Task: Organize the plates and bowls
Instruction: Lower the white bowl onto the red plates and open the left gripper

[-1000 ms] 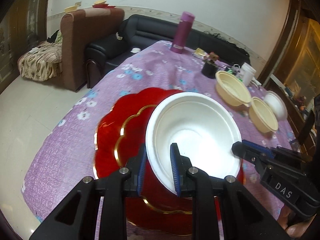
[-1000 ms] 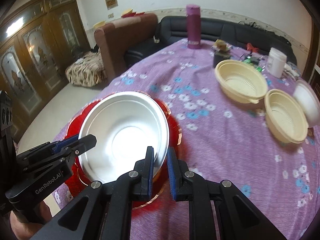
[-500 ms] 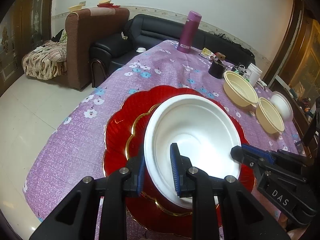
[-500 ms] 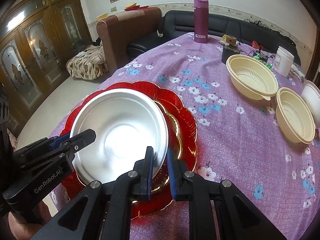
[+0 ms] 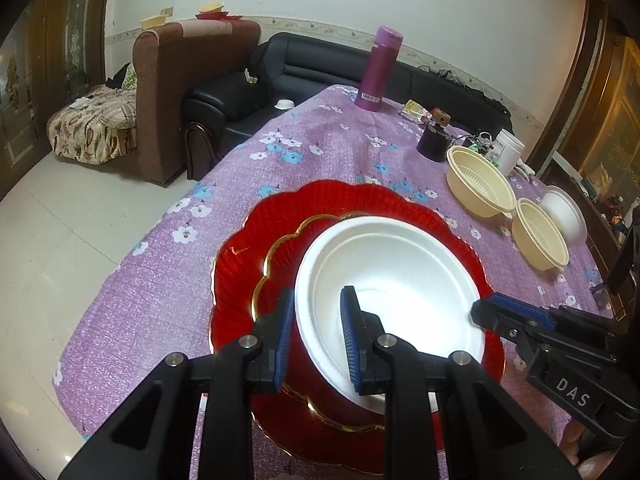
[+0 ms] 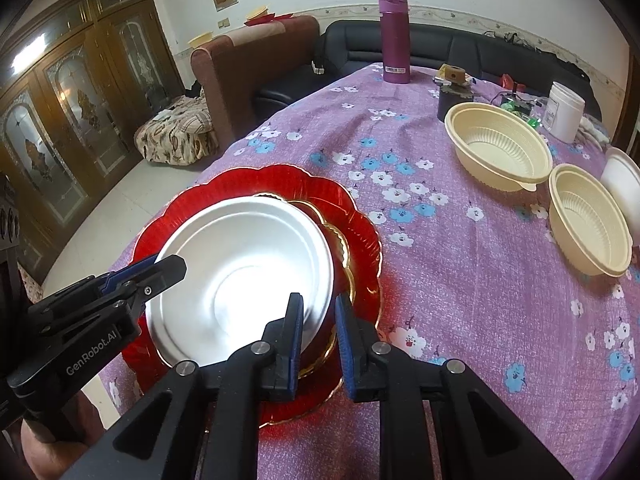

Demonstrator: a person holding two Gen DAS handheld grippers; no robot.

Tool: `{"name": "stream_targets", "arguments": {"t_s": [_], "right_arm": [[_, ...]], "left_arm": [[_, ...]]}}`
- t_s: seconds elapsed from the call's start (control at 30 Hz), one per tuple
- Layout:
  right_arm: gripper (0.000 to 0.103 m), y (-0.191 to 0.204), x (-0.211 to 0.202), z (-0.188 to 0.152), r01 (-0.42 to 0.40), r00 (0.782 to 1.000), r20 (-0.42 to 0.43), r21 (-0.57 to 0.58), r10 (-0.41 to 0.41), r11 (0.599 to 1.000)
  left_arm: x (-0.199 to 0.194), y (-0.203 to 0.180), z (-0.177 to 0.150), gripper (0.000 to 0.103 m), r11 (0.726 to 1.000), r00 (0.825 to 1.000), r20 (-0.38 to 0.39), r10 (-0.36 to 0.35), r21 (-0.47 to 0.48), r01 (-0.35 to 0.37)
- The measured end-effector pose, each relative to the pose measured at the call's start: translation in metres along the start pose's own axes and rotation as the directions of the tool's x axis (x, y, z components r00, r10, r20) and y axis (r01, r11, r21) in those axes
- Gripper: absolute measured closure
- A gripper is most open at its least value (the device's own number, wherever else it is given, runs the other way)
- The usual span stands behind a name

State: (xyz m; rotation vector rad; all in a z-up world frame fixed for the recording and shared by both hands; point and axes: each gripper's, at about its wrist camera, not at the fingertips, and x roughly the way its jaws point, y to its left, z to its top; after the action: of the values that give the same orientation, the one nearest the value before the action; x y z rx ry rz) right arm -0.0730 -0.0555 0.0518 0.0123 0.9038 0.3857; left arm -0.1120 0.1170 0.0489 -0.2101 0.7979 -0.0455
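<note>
A white foam plate [image 5: 392,280] [image 6: 240,264] lies in a gold-rimmed red plate [image 5: 280,256] that is stacked on a larger red plate [image 5: 240,264] [image 6: 356,216] on the purple flowered tablecloth. My left gripper [image 5: 316,332] [image 6: 176,270] straddles the white plate's near-left rim. My right gripper [image 6: 318,320] [image 5: 480,310] straddles its opposite rim. The jaws of both are opening. The rim is still between the pads, which look slack on it. The white plate rests on the red stack.
Two cream ribbed bowls [image 6: 500,152] [image 6: 588,220] and a white bowl [image 6: 624,188] sit at the right of the table. Farther back stand a purple flask [image 6: 394,40], a dark cup [image 6: 454,98] and a white jar [image 6: 564,110]. The table's edge runs close on the left.
The white plate has come down from a tilt to lie flat on the red plates. Both pairs of jaws have widened slightly around its rim.
</note>
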Motion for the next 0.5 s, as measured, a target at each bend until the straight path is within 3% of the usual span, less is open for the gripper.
{"name": "stream_targets", "arguments": {"t_s": [0.1, 0.3, 0.5], "right_arm": [[0.084, -0.004, -0.005, 0.0, -0.011, 1.0, 0.005, 0.011, 0.011, 1.0], [0.085, -0.018, -0.025, -0.002, -0.033, 0.999, 0.037, 0.052, 0.031, 0.998], [0.084, -0.052, -0.045, -0.004, -0.032, 0.997, 0.074, 0.129, 0.023, 0.991]], "left_arm": [[-0.003, -0.001, 0.001, 0.071, 1.0, 1.0, 0.007, 0.005, -0.005, -0.005], [-0.015, -0.009, 0.004, 0.07, 1.0, 0.999, 0.037, 0.006, 0.01, -0.006], [-0.032, -0.043, 0.009, 0.065, 0.997, 0.997, 0.08, -0.017, 0.081, 0.011]]}}
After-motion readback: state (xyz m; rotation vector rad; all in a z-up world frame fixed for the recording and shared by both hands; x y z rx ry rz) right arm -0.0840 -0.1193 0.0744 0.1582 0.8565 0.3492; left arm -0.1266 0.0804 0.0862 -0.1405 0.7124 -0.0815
